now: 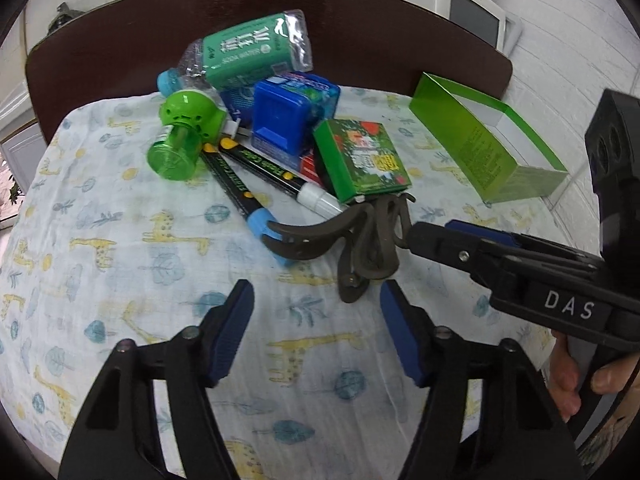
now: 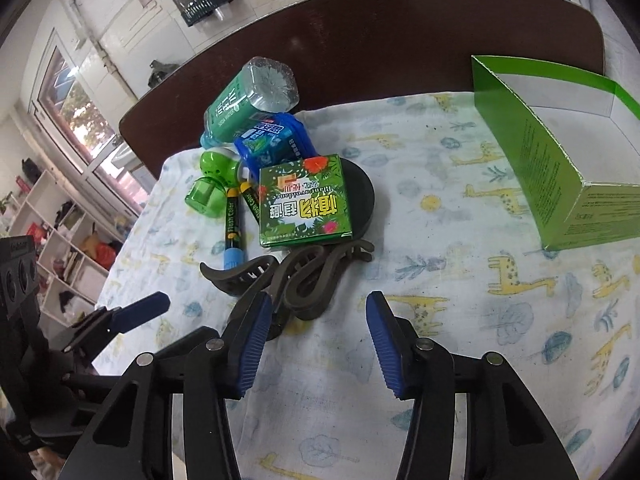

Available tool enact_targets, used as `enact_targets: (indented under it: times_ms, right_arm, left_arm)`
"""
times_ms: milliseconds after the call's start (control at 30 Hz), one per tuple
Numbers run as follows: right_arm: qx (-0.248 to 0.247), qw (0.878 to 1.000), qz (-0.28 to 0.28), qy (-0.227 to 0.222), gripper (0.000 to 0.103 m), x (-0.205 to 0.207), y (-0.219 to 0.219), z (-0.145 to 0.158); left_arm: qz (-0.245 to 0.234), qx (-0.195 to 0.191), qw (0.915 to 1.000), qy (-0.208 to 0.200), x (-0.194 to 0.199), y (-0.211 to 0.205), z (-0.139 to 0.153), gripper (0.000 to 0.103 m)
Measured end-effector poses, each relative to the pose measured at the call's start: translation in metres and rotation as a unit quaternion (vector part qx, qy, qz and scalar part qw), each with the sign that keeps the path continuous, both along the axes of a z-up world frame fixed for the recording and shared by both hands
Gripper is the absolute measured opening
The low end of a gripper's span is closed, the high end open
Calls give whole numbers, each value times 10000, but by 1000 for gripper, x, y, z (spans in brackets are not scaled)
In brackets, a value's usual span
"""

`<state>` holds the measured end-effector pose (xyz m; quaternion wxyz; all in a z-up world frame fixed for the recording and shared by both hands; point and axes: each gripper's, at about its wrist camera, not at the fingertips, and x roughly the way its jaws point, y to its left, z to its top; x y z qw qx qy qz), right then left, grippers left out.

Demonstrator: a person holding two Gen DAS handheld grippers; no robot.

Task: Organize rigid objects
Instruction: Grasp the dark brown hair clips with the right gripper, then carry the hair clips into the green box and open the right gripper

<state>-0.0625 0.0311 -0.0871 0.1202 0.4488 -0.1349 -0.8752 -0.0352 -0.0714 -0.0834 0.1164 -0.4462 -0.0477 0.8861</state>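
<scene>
From the left wrist view, the left gripper (image 1: 316, 300) hovers with its jaws spread wide and nothing between them, above a table (image 1: 160, 20) covered by a giraffe-print cloth (image 1: 120, 264). Just beyond its blue pads (image 1: 234, 320) lies a dark hair clip (image 1: 352, 236), and the right gripper (image 1: 424, 232) reaches in from the right edge with its tip at that clip; whether it is open or closed cannot be told from here. Behind the clip a pile sits toward the far edge of the cloth: a small green box (image 1: 362, 160), two black markers (image 1: 256, 176), a bright green plug-in device (image 1: 186, 136), a blue container (image 1: 292, 116) and a green-labelled bottle (image 1: 248, 56) lying on its side. An open green carton (image 1: 480, 140) stands at the far right corner.

From the right wrist view, the right gripper (image 2: 316, 332) is open, and its left pad touches or overlaps the hair clip (image 2: 296, 280), which lies on the cloth (image 2: 440, 320) just in front of the small green box (image 2: 304, 202). That box rests partly on a black disc (image 2: 366, 196). The markers (image 2: 234, 224), plug-in device (image 2: 212, 188), blue container (image 2: 272, 140) and bottle (image 2: 248, 100) crowd behind it. The carton (image 2: 560, 168) stands well apart near the right edge. The left gripper (image 2: 136, 312) shows at the lower left, apart from the pile.
</scene>
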Motion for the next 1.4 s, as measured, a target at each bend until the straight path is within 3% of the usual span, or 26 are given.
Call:
enact_targets:
  times_ms: [100,133,367,500,567,933,1400]
  right_arm:
    - [-145,9997,-107,-170,52,-8,5,-3]
    - [-162,9995,-165,-228,52,-10,6,-4]
    - [-712,9957,-220,-550,52,-27,9,-19]
    - [-1127,9918,7,-606,36,-33,6,-25]
    - [-1069,9926,62,-570,36,-31,4,-21]
    - [-895,9958,169,57,36,-9,12,20]
    - [-1118,9898,-459,759,36,16,92,57]
  left_arm:
    - [-150,76,9996,-208,-11,11,-11,28]
    - [-176,84,9995,-245,-14,14,-14,26]
    - [-318,-35,9994,-136,-23,27,-16,27]
    - [-379,5,9992,-103,-23,23,-17,26]
    - [-386,41,9992,-96,-22,22,-15,26]
    - [-593,-299,9970,385,-7,46,23,24]
    - [-1347,-702,9845,878,-29,132,62,24]
